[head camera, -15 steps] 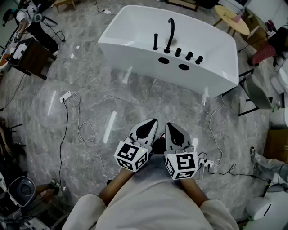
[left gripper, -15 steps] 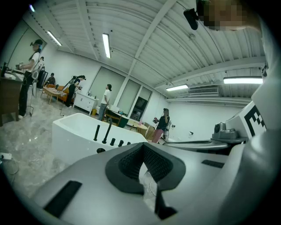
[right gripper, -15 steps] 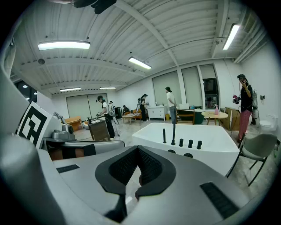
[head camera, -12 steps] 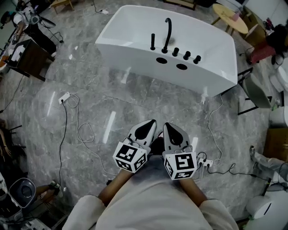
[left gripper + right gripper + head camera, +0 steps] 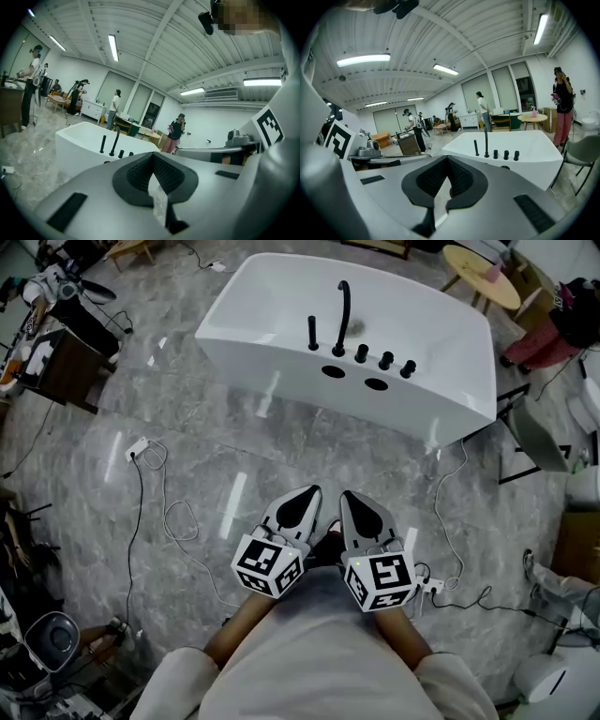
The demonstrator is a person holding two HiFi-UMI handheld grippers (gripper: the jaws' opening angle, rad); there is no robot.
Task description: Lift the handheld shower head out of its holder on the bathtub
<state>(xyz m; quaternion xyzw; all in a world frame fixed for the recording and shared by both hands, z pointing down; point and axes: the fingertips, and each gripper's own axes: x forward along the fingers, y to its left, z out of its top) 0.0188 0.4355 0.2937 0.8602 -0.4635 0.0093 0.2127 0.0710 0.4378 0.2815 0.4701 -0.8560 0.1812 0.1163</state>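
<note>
A: Your left claw [image 5: 302, 505] and right claw [image 5: 362, 509] sit side by side at the lower middle of the head view. Each has its jaws pressed together on nothing. Both are well apart from the bathtub [image 5: 272, 357] across the floor [image 5: 187, 456].

B: Your target is the handheld shower head [image 5: 312, 333], the slim black rod upright on the tub's near ledge, upper middle of the frame. It's just left of the tall curved spout [image 5: 343, 310], and the three knobs [image 5: 385, 360] run off to its right.

A: I'd judge it stiff, fairly light and smooth, so likely slippery under your pads. Expect some drag from below as it comes out.

B: You'd do best to spread one claw, take the rod across its shaft about mid-height, and lift straight up.
</note>
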